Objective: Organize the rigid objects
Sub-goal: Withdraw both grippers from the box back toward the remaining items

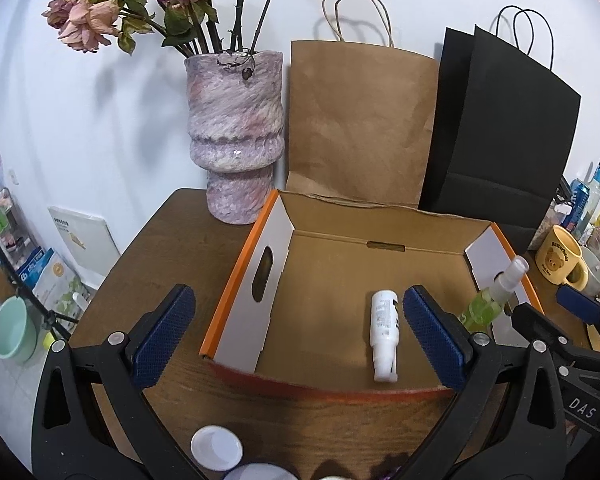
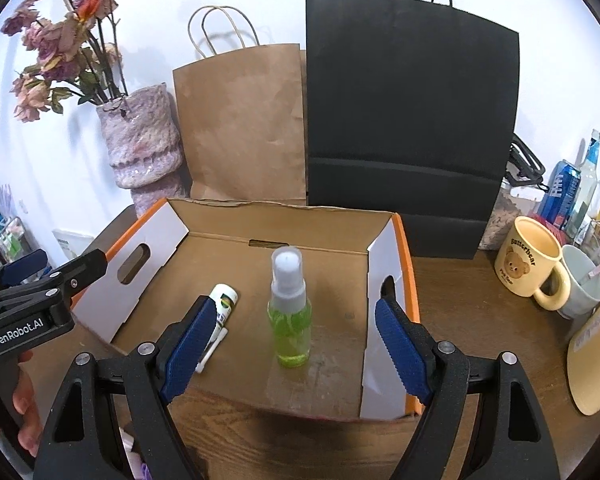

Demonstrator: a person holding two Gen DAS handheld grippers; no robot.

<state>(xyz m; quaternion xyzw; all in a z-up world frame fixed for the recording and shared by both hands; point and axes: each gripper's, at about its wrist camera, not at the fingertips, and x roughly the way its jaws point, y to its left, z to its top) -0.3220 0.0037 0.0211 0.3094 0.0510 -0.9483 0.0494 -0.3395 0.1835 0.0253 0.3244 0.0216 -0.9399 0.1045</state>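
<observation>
An open cardboard box (image 1: 340, 292) with orange outer walls stands on the wooden table; it also shows in the right wrist view (image 2: 204, 252). A white bottle (image 1: 385, 332) lies on its side on the box floor, also visible in the right wrist view (image 2: 224, 300). A green spray bottle (image 2: 290, 312) with a clear cap stands upright in the box, seen too in the left wrist view (image 1: 488, 300). My left gripper (image 1: 300, 332) is open and empty over the box's near wall. My right gripper (image 2: 296, 348) is open and empty, its blue pads either side of the green bottle, apart from it.
A pink-grey vase (image 1: 236, 136) with dried roses, a brown paper bag (image 1: 360, 120) and a black paper bag (image 2: 408, 120) stand behind the box. A yellow bear mug (image 2: 528, 264), a grey cup and cans sit at the right. White lids (image 1: 216, 448) lie at the near edge.
</observation>
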